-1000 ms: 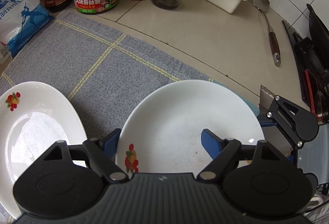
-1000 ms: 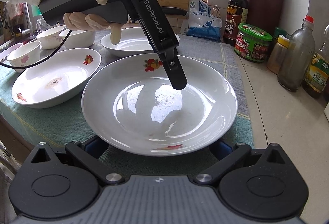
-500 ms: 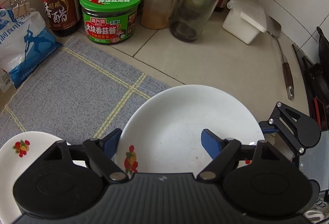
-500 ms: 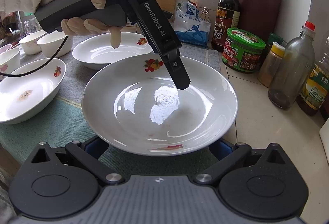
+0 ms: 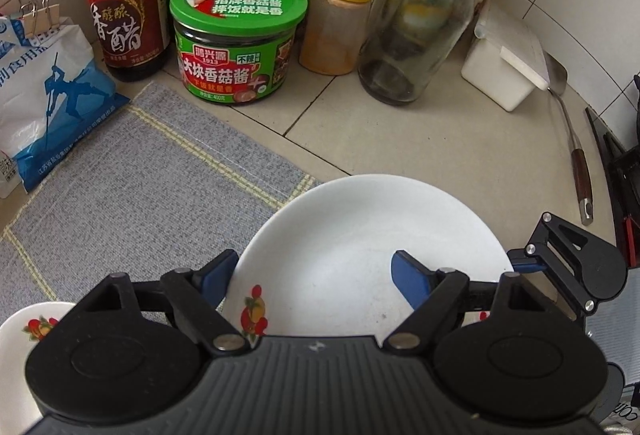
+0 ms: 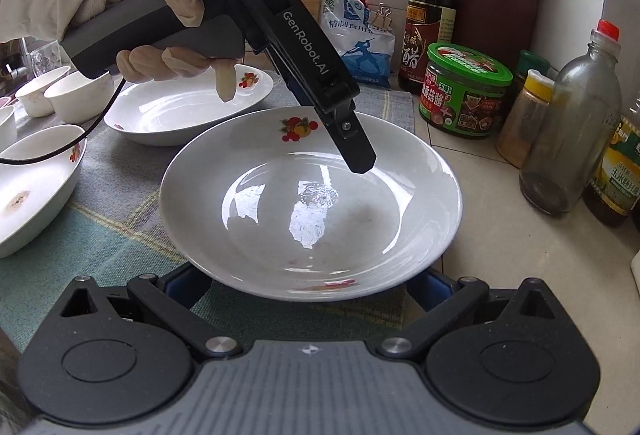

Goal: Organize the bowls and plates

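A white plate gripped at opposite rims by both grippers

The plate (image 6: pixel 312 203) is held above the edge of the grey cloth (image 5: pixel 132 171). The near rim by the fruit motif is straddled by the left gripper (image 5: pixel 316 275), one blue finger (image 5: pixel 410 277) over the inside and the other outside; a pinch seems likely. At the opposite rim the right gripper (image 6: pixel 308 283) is seen, its fingers hidden under the plate, so their state cannot be told. Beyond the left fingers a green-lidded jar (image 5: pixel 236 35) is seen.

Bare bench (image 5: pixel 420 139) opens at my one o'clock; jar (image 5: pixel 236 43) and glass bottle (image 5: pixel 416 31) wall twelve; spatula (image 5: pixel 576 155) lies at two.
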The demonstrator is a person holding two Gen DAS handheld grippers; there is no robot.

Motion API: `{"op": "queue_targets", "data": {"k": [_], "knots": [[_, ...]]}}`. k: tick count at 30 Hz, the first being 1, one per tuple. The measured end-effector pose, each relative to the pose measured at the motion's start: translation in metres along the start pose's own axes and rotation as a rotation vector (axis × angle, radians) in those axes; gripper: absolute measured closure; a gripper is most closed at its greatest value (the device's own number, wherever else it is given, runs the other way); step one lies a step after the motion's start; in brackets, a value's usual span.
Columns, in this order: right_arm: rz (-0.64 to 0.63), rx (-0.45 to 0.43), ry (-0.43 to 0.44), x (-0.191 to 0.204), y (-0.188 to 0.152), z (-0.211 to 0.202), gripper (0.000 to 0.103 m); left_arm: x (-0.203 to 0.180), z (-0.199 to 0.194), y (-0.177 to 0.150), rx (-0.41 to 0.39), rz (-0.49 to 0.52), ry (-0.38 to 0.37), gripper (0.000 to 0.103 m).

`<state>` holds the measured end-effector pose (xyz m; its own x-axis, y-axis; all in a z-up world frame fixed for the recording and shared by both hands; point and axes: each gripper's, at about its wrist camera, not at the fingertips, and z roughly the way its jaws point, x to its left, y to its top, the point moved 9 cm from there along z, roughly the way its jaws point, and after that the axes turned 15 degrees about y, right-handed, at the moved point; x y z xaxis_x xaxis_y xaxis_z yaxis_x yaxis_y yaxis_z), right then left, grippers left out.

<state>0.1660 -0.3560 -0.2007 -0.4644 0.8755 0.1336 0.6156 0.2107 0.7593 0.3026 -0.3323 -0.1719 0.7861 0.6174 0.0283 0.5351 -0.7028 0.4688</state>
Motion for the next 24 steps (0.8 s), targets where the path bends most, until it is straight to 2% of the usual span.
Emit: {"op": "queue_targets", "data": {"k": [7, 13, 18, 24], "knots": [[0.011, 0.003, -0.011, 0.003, -0.001, -0.003, 0.0, 0.003, -0.013, -0.003, -0.02, -0.019, 0.017, 0.019], [0.057, -0.008, -0.031, 0.014, -0.002, -0.022, 0.0, 0.004, -0.064, -0.012, -0.1, -0.042, 0.05, 0.016], [0.053, -0.022, -0.043, 0.035, -0.002, -0.037, 0.0, -0.002, -0.118, -0.035, -0.197, -0.055, 0.094, 0.014], [0.018, -0.041, -0.019, 0.069, 0.003, -0.043, 0.0, 0.0, -0.166, -0.086, -0.266, -0.122, 0.172, 0.013]]}}
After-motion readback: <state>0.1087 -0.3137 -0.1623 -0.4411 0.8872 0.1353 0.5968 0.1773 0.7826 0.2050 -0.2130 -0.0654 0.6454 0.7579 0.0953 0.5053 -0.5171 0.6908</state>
